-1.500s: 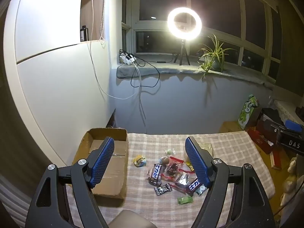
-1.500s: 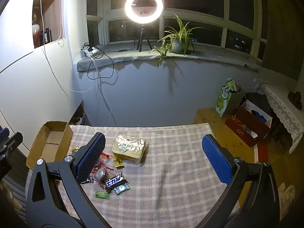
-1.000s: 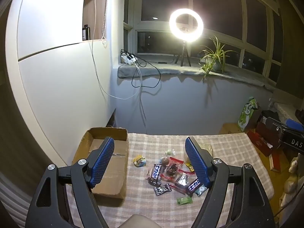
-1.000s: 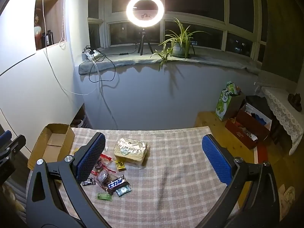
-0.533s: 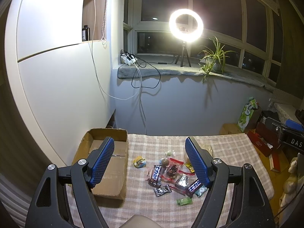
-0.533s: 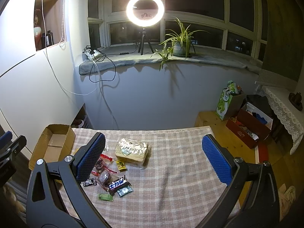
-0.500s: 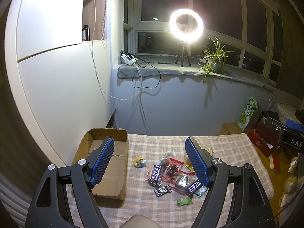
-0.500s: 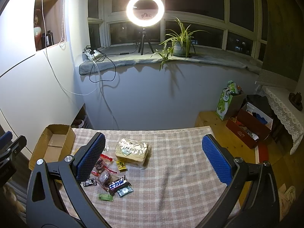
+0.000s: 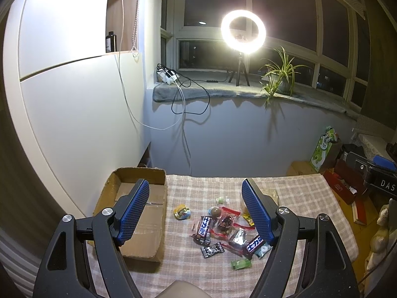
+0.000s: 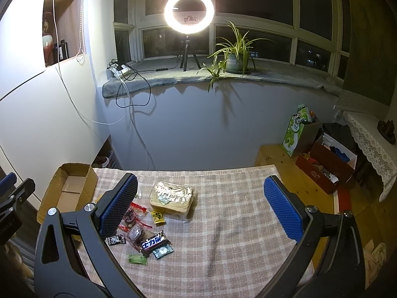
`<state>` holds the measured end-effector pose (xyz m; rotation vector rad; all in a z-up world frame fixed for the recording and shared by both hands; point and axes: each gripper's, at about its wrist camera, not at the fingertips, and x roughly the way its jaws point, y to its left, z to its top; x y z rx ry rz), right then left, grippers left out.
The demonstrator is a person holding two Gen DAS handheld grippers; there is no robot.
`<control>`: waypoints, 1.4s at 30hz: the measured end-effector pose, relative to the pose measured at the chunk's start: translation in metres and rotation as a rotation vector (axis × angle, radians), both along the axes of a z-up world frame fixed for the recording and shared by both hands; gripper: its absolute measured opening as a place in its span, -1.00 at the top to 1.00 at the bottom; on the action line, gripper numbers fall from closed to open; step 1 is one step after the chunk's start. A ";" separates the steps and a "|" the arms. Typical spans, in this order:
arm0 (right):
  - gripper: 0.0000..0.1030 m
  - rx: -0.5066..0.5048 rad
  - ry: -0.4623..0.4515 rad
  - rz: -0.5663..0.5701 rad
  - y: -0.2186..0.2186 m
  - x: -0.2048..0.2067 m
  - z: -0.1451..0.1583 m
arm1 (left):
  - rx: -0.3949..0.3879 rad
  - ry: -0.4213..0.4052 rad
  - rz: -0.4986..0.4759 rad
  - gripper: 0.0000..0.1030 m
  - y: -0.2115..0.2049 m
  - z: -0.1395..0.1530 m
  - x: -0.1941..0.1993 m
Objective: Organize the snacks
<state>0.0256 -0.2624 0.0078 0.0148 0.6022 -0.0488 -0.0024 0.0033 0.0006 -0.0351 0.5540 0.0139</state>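
Note:
A pile of small wrapped snacks (image 9: 223,231) lies on the checked tablecloth (image 9: 305,198), with two Snickers bars (image 9: 204,226) among them. It also shows in the right wrist view (image 10: 141,233). A larger cracker pack (image 10: 172,196) lies just behind the pile. An open cardboard box (image 9: 141,213) stands at the table's left end, and shows in the right wrist view (image 10: 69,188). My left gripper (image 9: 196,211) is open and empty, high above the pile. My right gripper (image 10: 201,206) is open and empty, above the table's middle.
A window sill with a ring light (image 10: 188,7), a potted plant (image 10: 233,57) and cables runs behind the table. Bags and boxes (image 10: 320,154) stand on the floor to the right. A white wall (image 9: 74,111) is on the left.
Both grippers have risen and drawn back slightly, so the table looks a little lower and farther. Nothing on the table has moved.

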 end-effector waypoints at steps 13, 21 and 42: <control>-1.00 0.000 0.003 0.002 0.004 0.004 -0.001 | 0.002 0.004 -0.001 -0.50 -0.002 -0.004 0.006; -1.00 0.001 0.003 0.002 0.004 0.004 -0.002 | 0.003 0.007 0.000 -0.50 -0.002 -0.004 0.008; -1.00 0.007 0.030 0.010 0.012 0.009 -0.022 | -0.002 0.028 -0.011 -0.50 -0.002 -0.013 0.013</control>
